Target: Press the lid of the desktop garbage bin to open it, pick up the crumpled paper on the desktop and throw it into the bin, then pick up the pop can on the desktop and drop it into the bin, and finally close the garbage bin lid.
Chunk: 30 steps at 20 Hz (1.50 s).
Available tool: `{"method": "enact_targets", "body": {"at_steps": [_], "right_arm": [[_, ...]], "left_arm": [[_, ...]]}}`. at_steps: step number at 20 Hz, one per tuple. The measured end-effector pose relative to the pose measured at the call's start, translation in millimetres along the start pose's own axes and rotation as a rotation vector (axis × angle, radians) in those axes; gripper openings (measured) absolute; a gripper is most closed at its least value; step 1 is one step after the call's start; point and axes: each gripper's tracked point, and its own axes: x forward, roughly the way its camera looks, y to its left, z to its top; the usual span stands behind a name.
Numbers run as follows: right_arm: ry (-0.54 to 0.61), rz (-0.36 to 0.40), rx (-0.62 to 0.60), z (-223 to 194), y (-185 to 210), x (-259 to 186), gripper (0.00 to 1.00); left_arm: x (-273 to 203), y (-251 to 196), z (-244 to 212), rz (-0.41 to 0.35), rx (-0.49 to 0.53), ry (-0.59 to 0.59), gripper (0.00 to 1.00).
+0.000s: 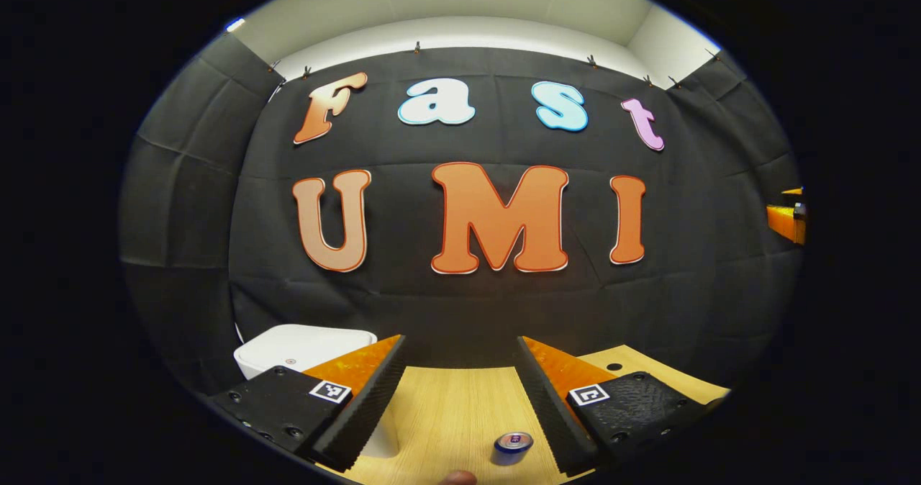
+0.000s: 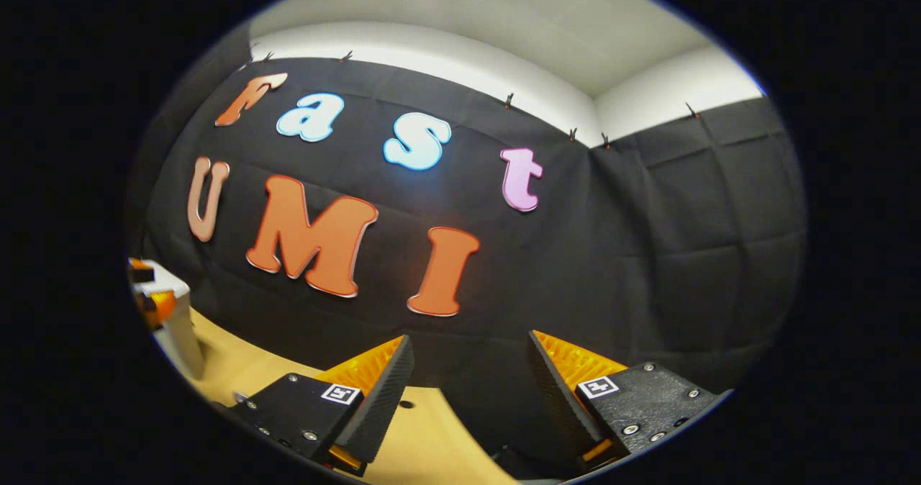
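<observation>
both claws (image 1: 460, 370) (image 2: 468, 370) gape wide, gripping nothing.

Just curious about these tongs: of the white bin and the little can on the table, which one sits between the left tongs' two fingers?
The can. It stands between the open left tongs; the bin sits off to the left.

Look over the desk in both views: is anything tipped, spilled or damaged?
Nothing stands out. The white bin sits upright with its lid down, the pop can stands upright on the wooden desk, and both claws hang open, holding nothing.
</observation>
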Motion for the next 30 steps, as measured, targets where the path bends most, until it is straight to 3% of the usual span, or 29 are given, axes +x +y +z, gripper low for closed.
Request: {"method": "enact_targets", "body": {"at_steps": [1,2,6,14,23,26,29,30], "right_arm": [[-0.003,0.039,0.018,-2.7,22.4,-3.4,0.89],[-0.007,0.077,0.03,-3.2,44.2,-5.3,0.94],[0.009,0.204,0.168,3.9,98.9,-4.9,0.94],[0.0,0.191,0.145,2.0,100.9,6.5,0.94],[0.022,0.218,0.114,-7.4,117.0,11.5,0.94],[0.028,0.232,0.117,-11.0,123.4,13.3,0.94],[0.043,0.248,0.117,-15.9,131.5,13.7,0.94],[0.047,0.253,0.115,-17.7,133.4,13.4,0.94]], "left_arm": [[-0.8,1.6,-1.2,0.004,0.005,0.001,0.94],[-1.1,4.7,0.7,0.008,0.007,-0.004,0.94],[-0.7,18.1,12.2,0.032,0.025,-0.035,0.92],[-3.9,70.0,18.4,0.138,0.005,-0.042,0.93],[2.0,154.0,37.7,0.296,0.066,-0.061,0.9],[16.3,163.5,33.5,0.269,0.064,-0.024,0.55],[26.4,183.3,9.1,0.284,0.011,0.047,0.29],[29.6,193.2,-2.0,0.304,0.001,0.08,0.16]]}}
